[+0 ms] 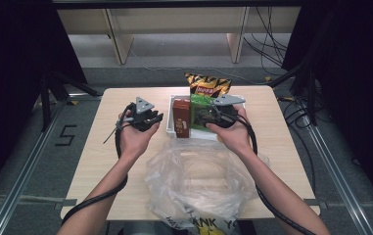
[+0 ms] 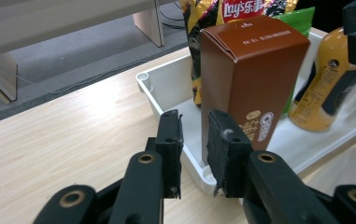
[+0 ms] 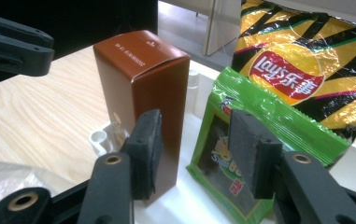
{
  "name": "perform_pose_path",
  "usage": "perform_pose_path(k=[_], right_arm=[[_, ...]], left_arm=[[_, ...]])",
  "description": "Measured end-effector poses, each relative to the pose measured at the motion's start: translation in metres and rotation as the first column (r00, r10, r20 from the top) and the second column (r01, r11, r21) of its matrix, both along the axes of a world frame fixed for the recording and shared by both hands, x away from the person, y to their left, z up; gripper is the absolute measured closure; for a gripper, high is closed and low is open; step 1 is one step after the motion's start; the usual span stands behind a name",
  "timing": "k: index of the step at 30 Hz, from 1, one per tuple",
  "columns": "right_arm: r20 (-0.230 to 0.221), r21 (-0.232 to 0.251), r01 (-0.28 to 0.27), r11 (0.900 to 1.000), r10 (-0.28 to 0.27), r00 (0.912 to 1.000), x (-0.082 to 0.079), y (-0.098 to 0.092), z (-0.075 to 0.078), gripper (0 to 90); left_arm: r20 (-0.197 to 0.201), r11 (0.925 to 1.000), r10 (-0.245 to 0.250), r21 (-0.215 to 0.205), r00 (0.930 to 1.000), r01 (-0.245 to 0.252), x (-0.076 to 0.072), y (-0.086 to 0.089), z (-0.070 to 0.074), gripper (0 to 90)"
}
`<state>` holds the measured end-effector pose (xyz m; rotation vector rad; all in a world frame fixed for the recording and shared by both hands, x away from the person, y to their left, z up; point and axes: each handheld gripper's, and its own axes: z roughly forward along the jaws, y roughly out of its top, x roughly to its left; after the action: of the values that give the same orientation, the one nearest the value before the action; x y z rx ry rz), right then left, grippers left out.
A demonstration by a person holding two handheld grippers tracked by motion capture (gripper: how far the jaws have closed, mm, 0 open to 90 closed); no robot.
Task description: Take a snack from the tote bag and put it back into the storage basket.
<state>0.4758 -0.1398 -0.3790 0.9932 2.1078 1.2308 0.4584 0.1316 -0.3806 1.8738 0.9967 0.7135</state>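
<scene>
Carton stands in tray, left of packets.

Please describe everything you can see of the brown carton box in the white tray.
The brown carton box is a tall cardboard pack with a folded, closed top, small white print on that top and a round logo low on one face. It stands upright at the left end of the white tray, in front of the yellow chip bag and beside the green snack packet. Neither hand-held gripper grips it.
</scene>
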Motion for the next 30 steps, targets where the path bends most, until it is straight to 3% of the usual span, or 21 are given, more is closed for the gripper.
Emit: perform_pose_path(k=[12, 21, 23, 25, 26, 27, 30], right_arm=[[0.002, -0.008, -0.027, 1.0, 0.027, 0.9996, -0.02, -0.015, 0.004, 50.7], [0.007, -0.001, -0.038, 0.999, 0.038, 0.9992, -0.035, -0.024, 0.001, 49.6], [-0.032, 0.025, -0.043, 0.999, 0.044, 0.9985, -0.04, -0.026, 0.002, 49.4], [-0.021, 0.033, -0.049, 0.998, 0.049, 0.9986, -0.042, -0.028, 0.001, 49.3], [-0.011, 0.012, -0.045, 0.999, 0.045, 0.9989, -0.044, -0.031, 0.001, 49.1], [-0.023, 0.035, -0.049, 0.998, 0.049, 0.9985, -0.047, -0.03, 0.001, 48.8], [-0.017, 0.037, -0.052, 0.998, 0.052, 0.9985, -0.051, -0.036, -0.001, 48.2]], left_arm=[[0.0, 0.9986, -0.015, -0.051, 0.9999, 0.015, -0.03, 0.011, 0.0, 54.6], [0.0, 0.9962, -0.065, -0.058, 0.9979, 0.065, -0.054, 0.018, -0.004, 50.7], [0.0, 0.9948, -0.068, -0.076, 0.9977, 0.068, -0.06, 0.019, -0.004, 50.2], [0.013, 0.9944, -0.074, -0.075, 0.9972, 0.075, -0.065, 0.021, -0.004, 49.7], [0.014, 0.9944, -0.077, -0.072, 0.9969, 0.078, -0.068, 0.022, -0.004, 49.4], [0.012, 0.9949, -0.075, -0.066, 0.9971, 0.075, -0.071, 0.023, -0.005, 49.1], [0.014, 0.9941, -0.079, -0.073, 0.9968, 0.079, -0.078, 0.025, -0.007, 48.4]])
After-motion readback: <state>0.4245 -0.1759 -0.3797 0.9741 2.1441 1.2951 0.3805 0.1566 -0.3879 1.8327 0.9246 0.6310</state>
